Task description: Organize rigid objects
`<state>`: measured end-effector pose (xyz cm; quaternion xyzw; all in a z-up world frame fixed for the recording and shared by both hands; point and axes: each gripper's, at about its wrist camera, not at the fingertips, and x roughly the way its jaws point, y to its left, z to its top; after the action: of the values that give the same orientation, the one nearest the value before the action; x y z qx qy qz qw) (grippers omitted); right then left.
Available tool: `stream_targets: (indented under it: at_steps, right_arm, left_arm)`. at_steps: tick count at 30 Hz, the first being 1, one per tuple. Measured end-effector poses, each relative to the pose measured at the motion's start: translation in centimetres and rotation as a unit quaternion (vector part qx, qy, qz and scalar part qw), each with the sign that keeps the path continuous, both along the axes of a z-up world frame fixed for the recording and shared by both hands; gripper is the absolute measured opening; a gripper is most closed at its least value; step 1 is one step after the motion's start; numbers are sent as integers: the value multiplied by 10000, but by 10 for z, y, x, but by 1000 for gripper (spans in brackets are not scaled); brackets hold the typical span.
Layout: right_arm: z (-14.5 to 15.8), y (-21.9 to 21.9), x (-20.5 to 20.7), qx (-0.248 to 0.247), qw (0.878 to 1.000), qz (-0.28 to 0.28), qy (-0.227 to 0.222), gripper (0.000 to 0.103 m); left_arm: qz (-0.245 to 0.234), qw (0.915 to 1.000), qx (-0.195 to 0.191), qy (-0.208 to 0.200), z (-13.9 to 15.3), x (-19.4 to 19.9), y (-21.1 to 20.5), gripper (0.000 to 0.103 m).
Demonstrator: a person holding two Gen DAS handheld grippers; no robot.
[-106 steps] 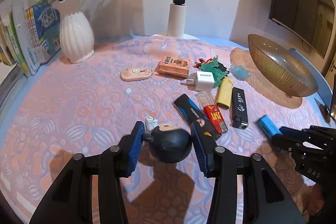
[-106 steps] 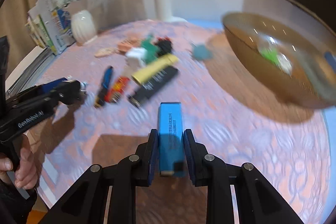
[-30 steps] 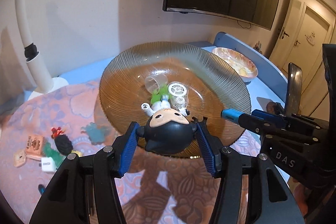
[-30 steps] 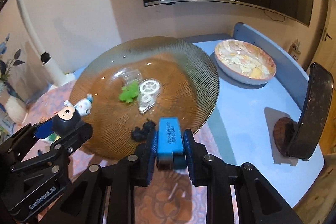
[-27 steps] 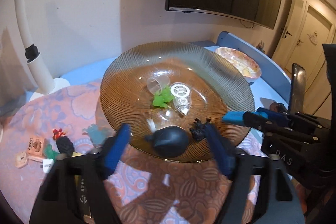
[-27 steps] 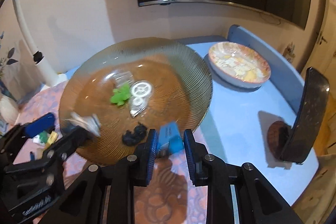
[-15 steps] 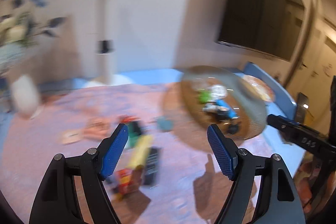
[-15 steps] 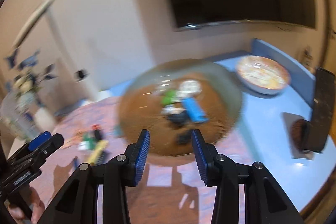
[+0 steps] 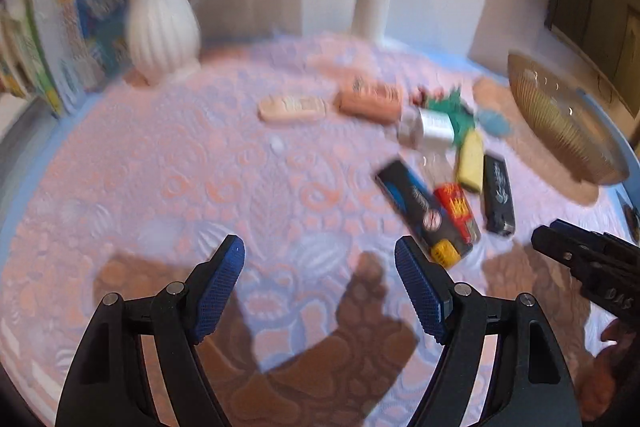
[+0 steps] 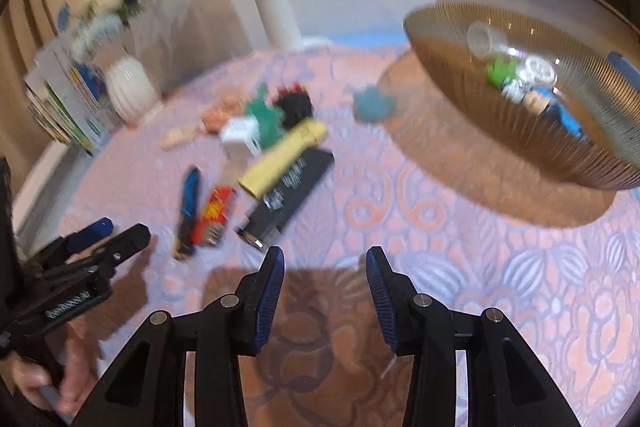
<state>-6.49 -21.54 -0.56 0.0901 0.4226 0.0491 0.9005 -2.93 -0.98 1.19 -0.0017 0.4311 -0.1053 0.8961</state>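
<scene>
A bunch of small hard things lies in the middle of the counter (image 9: 168,163), which has a pink and blue patterned cloth on it. In the bunch a yellow lighter (image 10: 284,157) lies just beside a black lighter (image 10: 290,189), and a red lighter (image 10: 214,211) lies just left of them beside a black and blue stick (image 10: 189,205). A bit farther away are a white plug (image 10: 240,137), a green toy (image 10: 262,113), a black spiky toy (image 10: 296,105), an orange box (image 9: 370,99) and a peach-colored flat thing (image 9: 292,107). A small blue-green shape (image 10: 374,105) sits alone between the bunch and the big brown glass bowl (image 10: 480,115). The bowl stands far to the right. Inside it are a clear little cup (image 10: 482,37), a green bit (image 10: 500,71), a white wheel (image 10: 540,69) and a blue block (image 10: 568,119); the rest in there is too blurry to tell. The left gripper (image 9: 320,267) hangs over the near bare cloth with its jaws wide apart and nothing between them. The right gripper (image 10: 325,279) hangs near the black lighter with its jaws a little less wide, and it holds nothing too. A hand (image 10: 60,379) holds the left gripper's handle. Far to the left stand a white vase (image 9: 164,31) with flowers and some books (image 10: 64,107).
</scene>
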Motion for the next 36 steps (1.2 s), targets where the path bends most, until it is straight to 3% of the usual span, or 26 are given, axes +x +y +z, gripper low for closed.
stream_targets:
  at_steps: [26, 30, 32, 33, 36]
  right_arm:
    - [-4, 15, 2, -529, 9986, 88, -32, 52]
    - [0, 12, 2, -489, 9988, -59, 5, 51]
    - [6, 10, 5, -108, 9999, -61, 18, 51]
    - [9, 10, 9, 113, 9999, -50, 29, 51]
    - [12, 21, 18, 139, 9999, -5, 44, 51]
  left_arm:
    - [-292, 9995, 140, -40, -1, -7, -11, 76]
    - [-200, 9993, -320, 71, 8, -2, -6, 76]
    - [-173, 9976, -662, 68, 17, 2, -7, 76]
    - [-152, 9976, -670, 46, 20, 4, -10, 76]
    - [-109, 9987, -460, 182, 15, 21, -26, 71]
